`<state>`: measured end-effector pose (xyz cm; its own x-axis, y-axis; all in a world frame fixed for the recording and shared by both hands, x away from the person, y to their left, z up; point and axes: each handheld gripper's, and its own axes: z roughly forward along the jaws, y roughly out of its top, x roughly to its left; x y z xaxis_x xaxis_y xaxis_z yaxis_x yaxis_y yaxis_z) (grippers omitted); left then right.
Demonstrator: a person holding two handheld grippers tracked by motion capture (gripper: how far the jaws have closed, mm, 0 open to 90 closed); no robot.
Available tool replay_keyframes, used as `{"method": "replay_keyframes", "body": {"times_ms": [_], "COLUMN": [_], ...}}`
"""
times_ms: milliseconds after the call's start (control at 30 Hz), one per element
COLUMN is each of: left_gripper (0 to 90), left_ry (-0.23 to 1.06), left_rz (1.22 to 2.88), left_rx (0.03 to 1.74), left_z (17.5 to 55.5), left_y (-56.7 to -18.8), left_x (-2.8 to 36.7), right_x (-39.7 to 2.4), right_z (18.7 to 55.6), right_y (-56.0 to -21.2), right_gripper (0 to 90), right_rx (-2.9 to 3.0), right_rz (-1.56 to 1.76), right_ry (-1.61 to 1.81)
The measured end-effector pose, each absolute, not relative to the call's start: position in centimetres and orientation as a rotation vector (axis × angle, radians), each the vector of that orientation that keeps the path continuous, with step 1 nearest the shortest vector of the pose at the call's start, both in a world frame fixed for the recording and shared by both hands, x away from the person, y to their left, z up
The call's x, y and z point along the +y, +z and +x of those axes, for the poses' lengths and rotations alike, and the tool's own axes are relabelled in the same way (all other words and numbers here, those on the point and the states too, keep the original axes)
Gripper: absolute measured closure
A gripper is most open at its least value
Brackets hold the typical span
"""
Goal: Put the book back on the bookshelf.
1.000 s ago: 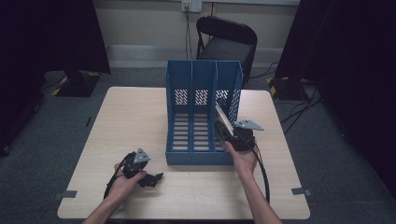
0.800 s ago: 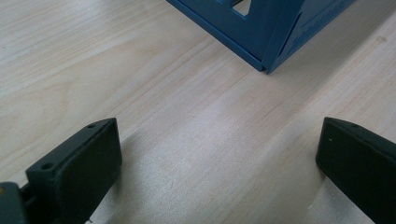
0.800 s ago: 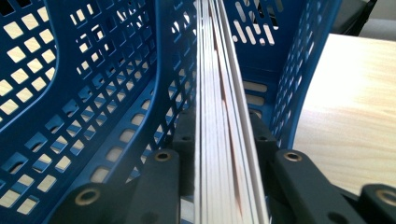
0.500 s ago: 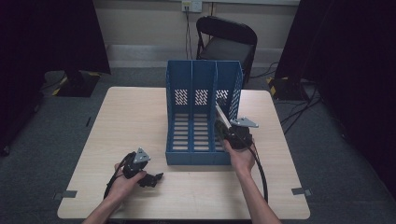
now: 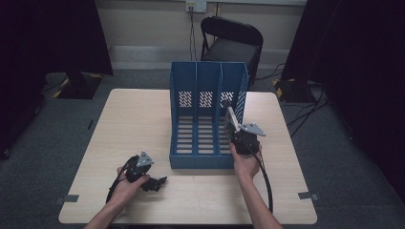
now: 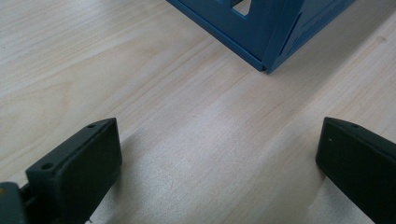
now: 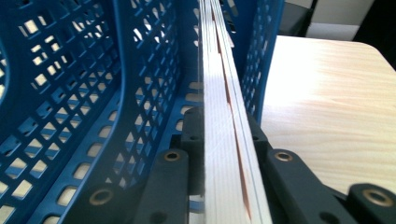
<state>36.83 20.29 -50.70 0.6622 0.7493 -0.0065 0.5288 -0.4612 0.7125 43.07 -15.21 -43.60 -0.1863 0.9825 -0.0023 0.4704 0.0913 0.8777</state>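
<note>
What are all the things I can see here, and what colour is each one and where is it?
file rack: one, blue, three slots, standing mid-table.
booklet: one, pale with a thin reddish line, edge-on in the rack's rightmost slot, clamped by the right tongs.
table: one, light wood, under everything.
chair: one, black, behind the table.
tape marks: two, grey, at the table's near corners.
floor: grey, all around.
left tongs: black, open, resting on the table near the rack's front corner.
right tongs: black, shut on the booklet.
hands: two, one on each tongs.
</note>
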Motion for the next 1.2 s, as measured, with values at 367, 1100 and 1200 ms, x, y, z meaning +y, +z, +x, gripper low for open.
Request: {"method": "replay_keyframes", "body": {"times_ms": [367, 1100, 1200], "left_gripper": [0.0, 0.0, 0.0], "left_ry": [0.403, 0.402, 0.403], "left_rz": [2.174, 2.173, 2.174], "left_rx": [0.983, 0.982, 0.983], "left_z": [36.8, 36.8, 36.8], "left_y": [-50.7, -50.7, -50.7], "left_x": [20.3, 20.3, 20.3], "right_x": [-14.8, -15.0, -14.9], "right_z": [42.8, 43.1, 43.0], "right_y": [-43.7, -43.0, -42.9], "right_gripper": [76.5, 77.0, 76.9], "right_rx": [1.633, 1.61, 1.575], "right_rz": [1.506, 1.499, 1.534], "right_ry": [0.973, 0.976, 0.959]}}
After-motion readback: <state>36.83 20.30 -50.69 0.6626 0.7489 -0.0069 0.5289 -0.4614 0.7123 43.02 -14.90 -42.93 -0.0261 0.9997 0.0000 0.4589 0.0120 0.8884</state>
